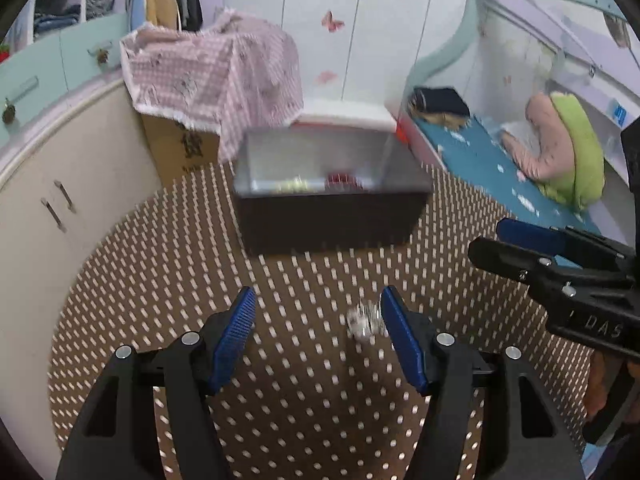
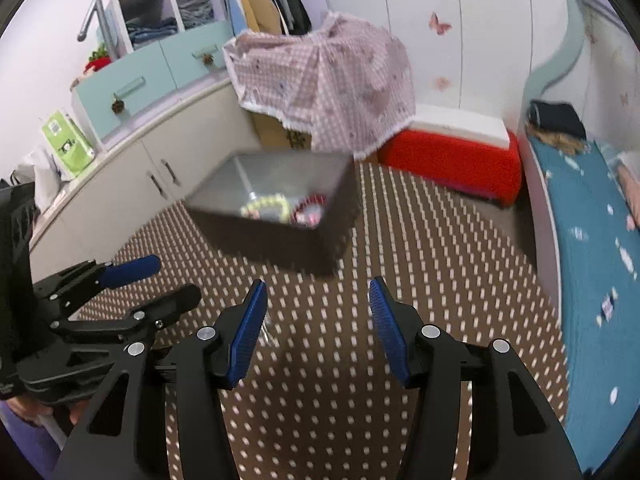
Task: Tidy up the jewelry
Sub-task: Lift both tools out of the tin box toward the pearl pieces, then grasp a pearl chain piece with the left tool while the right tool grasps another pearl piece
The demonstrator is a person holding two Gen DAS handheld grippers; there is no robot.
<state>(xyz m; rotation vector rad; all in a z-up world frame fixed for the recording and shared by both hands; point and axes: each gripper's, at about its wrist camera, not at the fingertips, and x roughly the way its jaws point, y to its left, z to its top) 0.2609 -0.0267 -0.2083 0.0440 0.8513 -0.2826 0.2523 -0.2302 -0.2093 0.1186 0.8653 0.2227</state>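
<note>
Hovering w/ fingers spread, left gripper (image 1: 318, 336) has silver jewelry piece (image 1: 366, 322) at 3 o'clock, beside right pad; right gripper (image 2: 318, 328) spread, empty; closing off-centre could flick it from black box (image 1: 332, 216) at 12

Jewelry (image 2: 266, 208) inside dark box (image 2: 280, 240)

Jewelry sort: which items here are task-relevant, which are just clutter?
Relevant:
dark box
jewelry inside it
small clear piece on the dotted mat

Clutter:
checked cloth
cardboard carton
red stool
bed
</note>
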